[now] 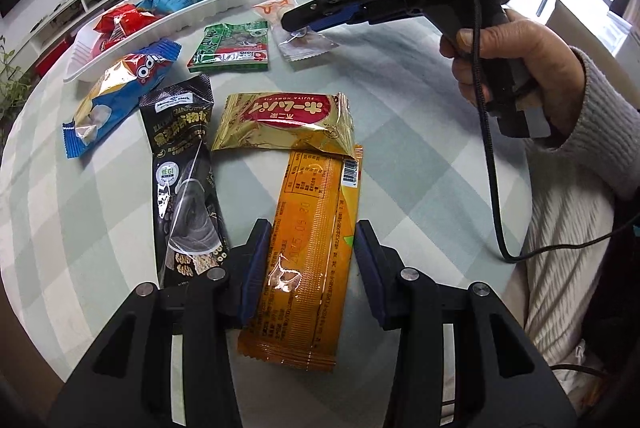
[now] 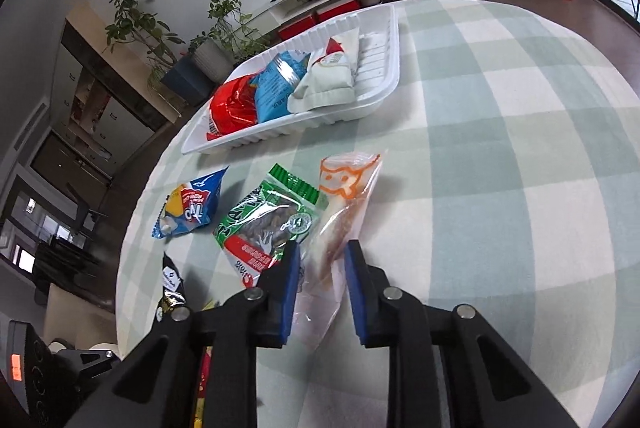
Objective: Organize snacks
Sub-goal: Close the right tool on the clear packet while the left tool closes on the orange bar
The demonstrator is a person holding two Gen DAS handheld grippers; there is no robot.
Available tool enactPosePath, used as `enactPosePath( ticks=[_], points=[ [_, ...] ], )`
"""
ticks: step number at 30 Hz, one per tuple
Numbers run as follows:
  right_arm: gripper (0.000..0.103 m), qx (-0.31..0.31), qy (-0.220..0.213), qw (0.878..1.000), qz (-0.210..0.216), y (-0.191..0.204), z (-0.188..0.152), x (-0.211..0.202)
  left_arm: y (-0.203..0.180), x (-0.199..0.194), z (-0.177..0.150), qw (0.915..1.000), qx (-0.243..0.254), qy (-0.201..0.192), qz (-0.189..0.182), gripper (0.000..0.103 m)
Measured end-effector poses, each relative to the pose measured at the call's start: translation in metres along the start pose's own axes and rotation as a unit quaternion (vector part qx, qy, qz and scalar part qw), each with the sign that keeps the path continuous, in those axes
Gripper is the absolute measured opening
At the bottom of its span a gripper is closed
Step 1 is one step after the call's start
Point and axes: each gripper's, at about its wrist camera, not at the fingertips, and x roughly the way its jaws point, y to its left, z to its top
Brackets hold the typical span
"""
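A white tray (image 1: 168, 24) at the far left holds red, blue and white snack packs; it also shows in the right wrist view (image 2: 384, 84). My left gripper (image 1: 308, 244) is open, its fingers on either side of a long orange packet (image 1: 308, 260) lying on the table. My right gripper (image 2: 322, 260) is open around a clear packet with orange print (image 2: 344, 204); the left wrist view shows the right gripper (image 1: 304, 22) low over that clear packet (image 1: 300, 44).
Loose on the checked tablecloth (image 1: 420, 132) lie a gold packet (image 1: 284, 120), a black packet (image 1: 184, 164), a blue packet (image 1: 120, 96) and a green packet (image 1: 232, 46). The person's arm and cable are at the right. The table edge curves on the left.
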Motion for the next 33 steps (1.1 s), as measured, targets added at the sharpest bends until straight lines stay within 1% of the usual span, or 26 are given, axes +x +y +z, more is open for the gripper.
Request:
enactPosePath(
  ticks=[4,8,13,16,18,21,22,25,26,28,31,33],
  points=[
    [0.023,0.027,-0.004,0.999,0.032,-0.011,-0.006,-0.01,0.003,-0.002,-0.001,0.9998,-0.015,-0.003,-0.009,0.04],
    [0.017,0.057,-0.01,0.996,0.07,-0.018,-0.011,-0.022,0.007,-0.005,-0.004,0.9987,-0.038,-0.009,-0.031,0.038],
    [0.017,0.082,-0.002,0.992,0.099,-0.025,-0.023,-0.03,0.008,-0.01,-0.009,0.9974,-0.056,-0.011,-0.043,0.038],
    [0.016,0.078,0.001,0.993,0.09,-0.025,-0.028,-0.031,0.008,-0.011,-0.012,0.9971,-0.061,-0.011,-0.043,0.038],
    [0.016,0.072,0.008,0.994,0.082,-0.024,-0.03,-0.028,0.007,-0.011,-0.013,0.9975,-0.059,-0.01,-0.038,0.038],
    [0.017,0.039,0.011,0.998,0.049,-0.013,-0.032,-0.025,0.003,-0.011,-0.012,0.9982,-0.052,-0.008,-0.028,0.038],
    [0.021,0.026,0.017,0.999,0.036,-0.008,-0.031,-0.023,0.002,-0.011,-0.012,0.9984,-0.049,-0.008,-0.025,0.038],
    [0.032,-0.004,0.014,1.0,0.015,0.004,-0.03,-0.021,0.002,-0.01,-0.012,0.9986,-0.048,-0.008,-0.022,0.038],
    [0.039,-0.009,0.012,1.0,0.01,0.007,-0.029,-0.021,0.001,-0.01,-0.012,0.9986,-0.048,-0.008,-0.02,0.038],
    [0.05,-0.008,0.005,1.0,0.006,0.008,-0.026,-0.022,0.0,-0.01,-0.012,0.9987,-0.046,-0.009,-0.017,0.038],
    [0.051,0.01,0.0,1.0,0.01,0.004,-0.022,-0.023,-0.003,-0.01,-0.013,0.999,-0.042,-0.01,-0.013,0.038],
    [0.051,0.018,0.001,1.0,0.004,0.002,-0.019,-0.019,-0.003,-0.01,-0.013,0.9989,-0.043,-0.012,-0.012,0.038]
  ],
)
